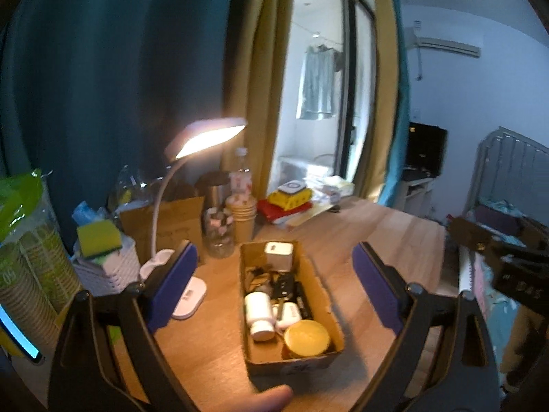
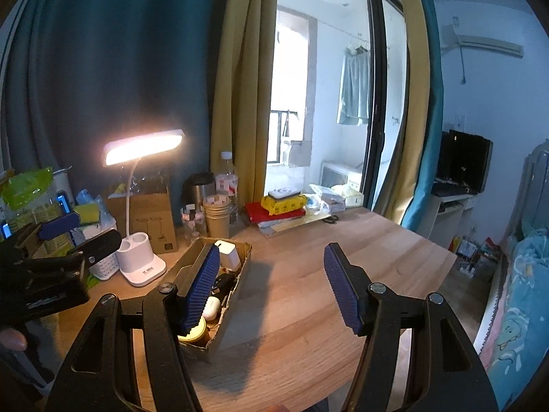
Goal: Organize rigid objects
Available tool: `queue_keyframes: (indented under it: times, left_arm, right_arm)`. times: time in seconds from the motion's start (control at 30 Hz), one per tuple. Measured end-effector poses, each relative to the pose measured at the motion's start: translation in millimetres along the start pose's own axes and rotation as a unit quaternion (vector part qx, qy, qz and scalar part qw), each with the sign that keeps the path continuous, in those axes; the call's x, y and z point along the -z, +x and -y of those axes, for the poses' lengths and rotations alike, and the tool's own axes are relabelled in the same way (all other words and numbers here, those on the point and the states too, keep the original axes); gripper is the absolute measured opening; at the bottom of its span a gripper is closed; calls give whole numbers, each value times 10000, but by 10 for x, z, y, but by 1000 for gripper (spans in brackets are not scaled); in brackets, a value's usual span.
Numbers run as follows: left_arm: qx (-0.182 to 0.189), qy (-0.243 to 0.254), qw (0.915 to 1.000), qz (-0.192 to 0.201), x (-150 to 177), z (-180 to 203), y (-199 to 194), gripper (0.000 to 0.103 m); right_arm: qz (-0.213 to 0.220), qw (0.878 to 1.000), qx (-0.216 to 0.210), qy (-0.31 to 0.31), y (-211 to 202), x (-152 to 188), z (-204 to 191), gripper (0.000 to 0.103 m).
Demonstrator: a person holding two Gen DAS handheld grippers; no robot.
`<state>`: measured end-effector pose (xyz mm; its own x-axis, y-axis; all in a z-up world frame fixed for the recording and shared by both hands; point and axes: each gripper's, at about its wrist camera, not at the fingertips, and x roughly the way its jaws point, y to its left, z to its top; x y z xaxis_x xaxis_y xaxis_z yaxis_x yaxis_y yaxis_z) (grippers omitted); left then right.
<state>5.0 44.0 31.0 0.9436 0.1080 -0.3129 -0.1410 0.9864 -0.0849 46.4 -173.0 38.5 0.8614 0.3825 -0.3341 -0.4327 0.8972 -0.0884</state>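
Observation:
An open cardboard box (image 1: pixel 327 305) lies on the wooden table. It holds a white square box (image 1: pixel 278 255), a white bottle (image 1: pixel 258 312), a white case (image 1: pixel 289 315), a yellow round tin (image 1: pixel 307 338) and dark small items (image 1: pixel 286 286). My left gripper (image 1: pixel 274 283) is open and empty, its pads on either side of the box, above it. My right gripper (image 2: pixel 271 285) is open and empty over bare table, right of the box (image 2: pixel 236 285). The left gripper also shows at the left edge of the right wrist view (image 2: pixel 51 257).
A lit white desk lamp (image 2: pixel 142 264) stands left of the box. Behind are a brown carton (image 2: pixel 151 219), a white basket (image 1: pixel 103 271) with sponges, paper cups (image 2: pixel 217 219), a glass jar (image 1: pixel 219 233), a water bottle (image 2: pixel 228 178), and a red and yellow stack (image 2: pixel 278 209). A bed (image 2: pixel 518 292) lies right.

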Motion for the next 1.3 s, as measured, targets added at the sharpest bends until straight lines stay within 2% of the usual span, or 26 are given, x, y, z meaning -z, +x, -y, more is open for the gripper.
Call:
queue_keyframes:
  times: [0.13,0.53,1.3]
  left_arm:
    - [95,148,9998,56,-19,76,-68,93]
    - [145,72,9999,12,-8,62,-73,93]
    - [49,123,9999,-76,-10,53,-17,93]
  right_arm:
    - [-18,10000,44,57,16,13,30,67]
    - [-123,9999,59,80,94,62,50,67]
    - [-153,9998,90,125,113,88,97,67]
